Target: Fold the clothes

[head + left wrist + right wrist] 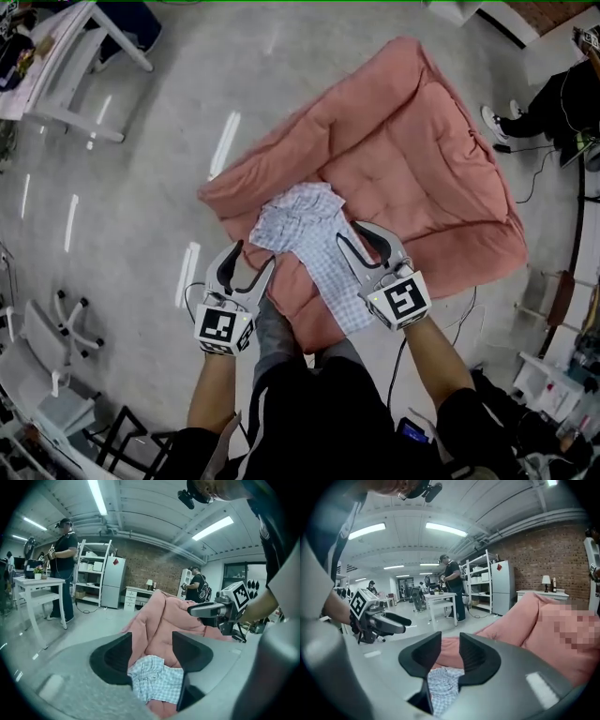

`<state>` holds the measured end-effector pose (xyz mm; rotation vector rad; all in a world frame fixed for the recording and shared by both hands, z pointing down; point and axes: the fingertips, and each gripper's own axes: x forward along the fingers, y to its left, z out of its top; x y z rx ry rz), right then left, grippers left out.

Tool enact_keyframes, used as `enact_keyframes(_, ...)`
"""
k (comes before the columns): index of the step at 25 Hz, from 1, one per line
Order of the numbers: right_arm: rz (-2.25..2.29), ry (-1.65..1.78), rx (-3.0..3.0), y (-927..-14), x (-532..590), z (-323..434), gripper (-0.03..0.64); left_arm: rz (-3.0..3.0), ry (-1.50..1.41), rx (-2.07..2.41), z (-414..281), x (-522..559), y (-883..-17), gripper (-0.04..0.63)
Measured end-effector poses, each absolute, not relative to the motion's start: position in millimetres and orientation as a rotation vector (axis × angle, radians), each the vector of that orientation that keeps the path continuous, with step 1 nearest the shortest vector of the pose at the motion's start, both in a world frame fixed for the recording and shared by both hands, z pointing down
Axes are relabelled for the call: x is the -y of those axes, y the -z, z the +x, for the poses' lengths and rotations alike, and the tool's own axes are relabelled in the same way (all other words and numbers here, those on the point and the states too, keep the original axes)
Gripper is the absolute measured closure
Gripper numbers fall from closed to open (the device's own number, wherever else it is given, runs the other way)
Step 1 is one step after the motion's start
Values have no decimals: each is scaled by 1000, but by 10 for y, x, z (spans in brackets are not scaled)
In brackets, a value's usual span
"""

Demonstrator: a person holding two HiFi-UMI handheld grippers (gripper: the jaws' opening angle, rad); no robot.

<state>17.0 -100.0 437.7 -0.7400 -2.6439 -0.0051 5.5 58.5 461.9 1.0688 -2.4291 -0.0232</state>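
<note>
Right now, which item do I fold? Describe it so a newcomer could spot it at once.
Find the large pink padded cushion lying on the grey floor. At its near edge in the head view lies a crumpled garment. It is the only pale blue-and-white checked fabric there; the padding around it is plain pink.

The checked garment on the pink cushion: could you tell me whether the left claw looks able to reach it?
Probably yes: the left claw stands open just at the edge of the checked garment on the pink cushion, and nothing lies between them.
</note>
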Motion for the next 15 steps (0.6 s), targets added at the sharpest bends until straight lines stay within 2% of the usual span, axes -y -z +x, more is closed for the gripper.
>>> enact_keyframes(6,-786,62,2536,-5063,768,43,514,1081,-58,2347,43,-668,-5322,391)
enact_keyframes(15,-815,101,2411,-6030,556,-32,531,1110,-256,2186,19,-803,-6552,434)
